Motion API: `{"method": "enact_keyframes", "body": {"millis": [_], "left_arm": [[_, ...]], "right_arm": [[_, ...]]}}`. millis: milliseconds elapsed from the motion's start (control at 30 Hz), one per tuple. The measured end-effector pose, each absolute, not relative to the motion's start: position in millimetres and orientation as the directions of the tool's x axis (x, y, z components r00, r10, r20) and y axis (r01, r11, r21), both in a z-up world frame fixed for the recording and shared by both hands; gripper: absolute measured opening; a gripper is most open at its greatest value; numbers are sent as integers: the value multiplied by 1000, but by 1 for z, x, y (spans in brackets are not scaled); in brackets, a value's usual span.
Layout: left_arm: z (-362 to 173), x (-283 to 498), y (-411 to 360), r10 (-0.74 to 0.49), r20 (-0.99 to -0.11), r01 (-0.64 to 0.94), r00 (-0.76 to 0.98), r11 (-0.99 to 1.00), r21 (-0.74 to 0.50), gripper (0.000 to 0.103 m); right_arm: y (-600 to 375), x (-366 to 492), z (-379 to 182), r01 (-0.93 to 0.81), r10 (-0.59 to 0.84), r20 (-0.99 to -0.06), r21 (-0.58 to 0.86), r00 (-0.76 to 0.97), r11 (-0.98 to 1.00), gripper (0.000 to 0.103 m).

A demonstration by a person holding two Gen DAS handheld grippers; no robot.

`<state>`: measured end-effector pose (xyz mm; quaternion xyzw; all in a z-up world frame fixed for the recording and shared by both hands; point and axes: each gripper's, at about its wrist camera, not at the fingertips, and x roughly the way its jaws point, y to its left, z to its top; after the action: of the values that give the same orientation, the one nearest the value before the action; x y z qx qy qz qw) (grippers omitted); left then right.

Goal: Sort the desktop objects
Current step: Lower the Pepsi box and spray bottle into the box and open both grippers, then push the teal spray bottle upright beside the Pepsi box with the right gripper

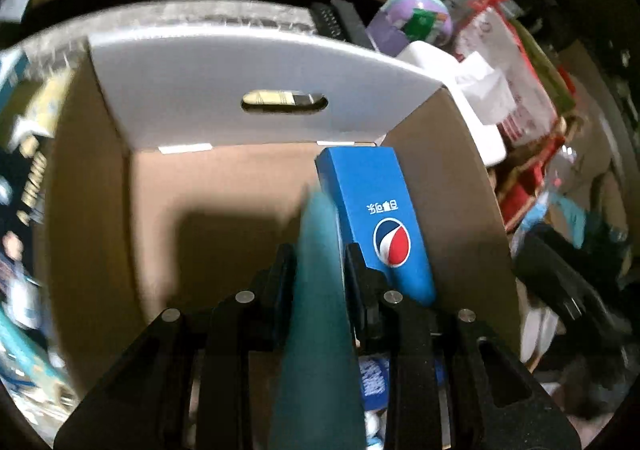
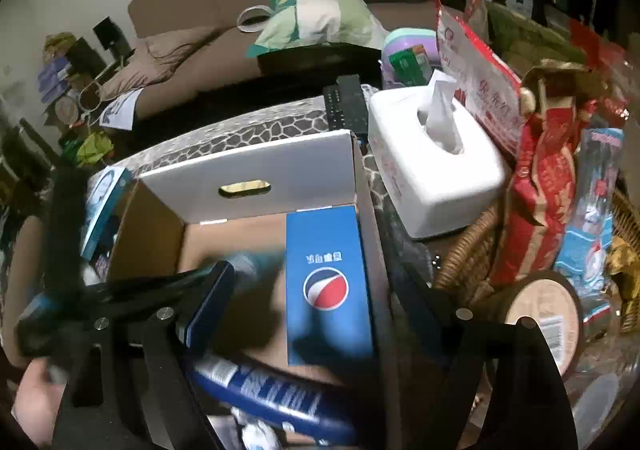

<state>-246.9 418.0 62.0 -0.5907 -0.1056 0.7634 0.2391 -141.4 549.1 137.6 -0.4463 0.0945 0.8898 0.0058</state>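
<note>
your left gripper (image 1: 318, 270) hangs over the open cardboard box (image 1: 92, 209), its jaws clamped on a slim teal object (image 1: 320, 290) too blurred to name, whose long axis runs straight out along the fingers and points down toward the box floor. just to its right inside the box, a blue pepsi carton (image 1: 376, 209) leans against the right wall, its long axis running from the near side toward the white flap with the handle slot (image 1: 256, 89). your right gripper (image 2: 320, 314) hovers over the same box with its jaws standing wide apart and nothing pressed between them; the carton lies in the gap below, and a blue tube (image 2: 272, 398) lies across the near end of the box. the left hand is the nearer one to the bare floor on the box's left half, so the drop looks to turn on letting the teal piece fall beside the carton, not on it. outside, a white tissue box (image 2: 432, 185) and a wicker basket (image 2: 464, 254) sit to the right.
</note>
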Motion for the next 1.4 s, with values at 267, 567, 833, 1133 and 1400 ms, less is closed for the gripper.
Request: {"method": "enact_keyframes", "body": {"millis": [267, 567, 833, 1133, 1400], "left_arm": [[75, -248, 413, 508, -835, -212, -211, -858, -469, 35], [132, -231, 368, 504, -819, -307, -273, -853, -422, 45], [157, -215, 335, 506, -808, -337, -303, -849, -406, 48], [153, -208, 311, 532, -795, -375, -290, -828, -417, 48], [143, -203, 310, 532, -803, -397, -269, -820, -411, 50]], "right_arm": [[540, -123, 148, -54, -52, -792, 107, -609, -993, 84], [509, -131, 126, 11, -206, -831, 235, -517, -972, 84], [462, -168, 75, -28, -209, -914, 233, -348, -972, 84], [439, -194, 55, 46, -56, -957, 45, -285, -998, 32], [460, -217, 37, -23, -71, -963, 79, -259, -997, 31]]}}
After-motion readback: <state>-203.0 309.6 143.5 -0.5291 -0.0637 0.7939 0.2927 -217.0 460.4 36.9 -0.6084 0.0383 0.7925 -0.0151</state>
